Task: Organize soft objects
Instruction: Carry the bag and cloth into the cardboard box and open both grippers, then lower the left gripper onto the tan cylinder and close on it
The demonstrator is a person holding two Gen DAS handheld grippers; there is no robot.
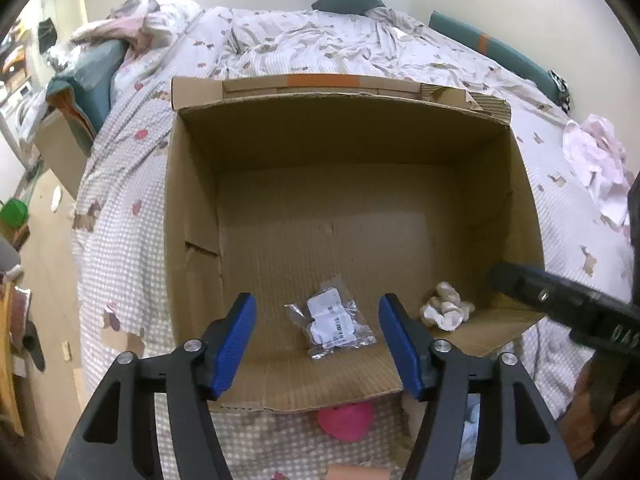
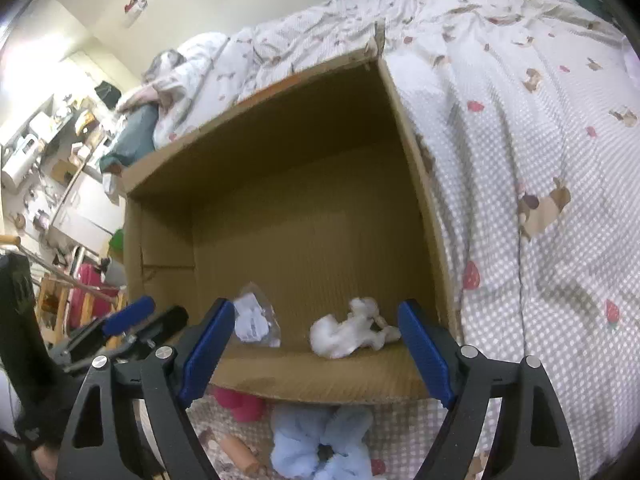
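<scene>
An open cardboard box (image 1: pixel 192 200) (image 2: pixel 416 168) lies on the bed. Inside it, near the front wall, rest a clear plastic packet with a white label (image 1: pixel 331 322) (image 2: pixel 256 322) and a small white fluffy soft toy (image 1: pixel 446 307) (image 2: pixel 352 330). My left gripper (image 1: pixel 318 342) hangs open above the packet, nothing pressed between its blue pads. My right gripper (image 2: pixel 316 350) is open wide over the white toy, not touching it; its black body (image 1: pixel 568 304) shows at the right edge of the left wrist view. The left gripper's blue pad (image 2: pixel 128 314) appears at the lower left of the right wrist view.
Just outside the box's front wall on the checked bedspread (image 2: pixel 540 280) lie a pink soft item (image 1: pixel 346 420) (image 2: pixel 240 400), a light blue fluffy item (image 2: pixel 320 444) and a tan cylinder (image 2: pixel 240 454). Pale pink cloth (image 1: pixel 596 160) lies at the right. Cluttered shelves (image 2: pixel 52 136) stand left of the bed.
</scene>
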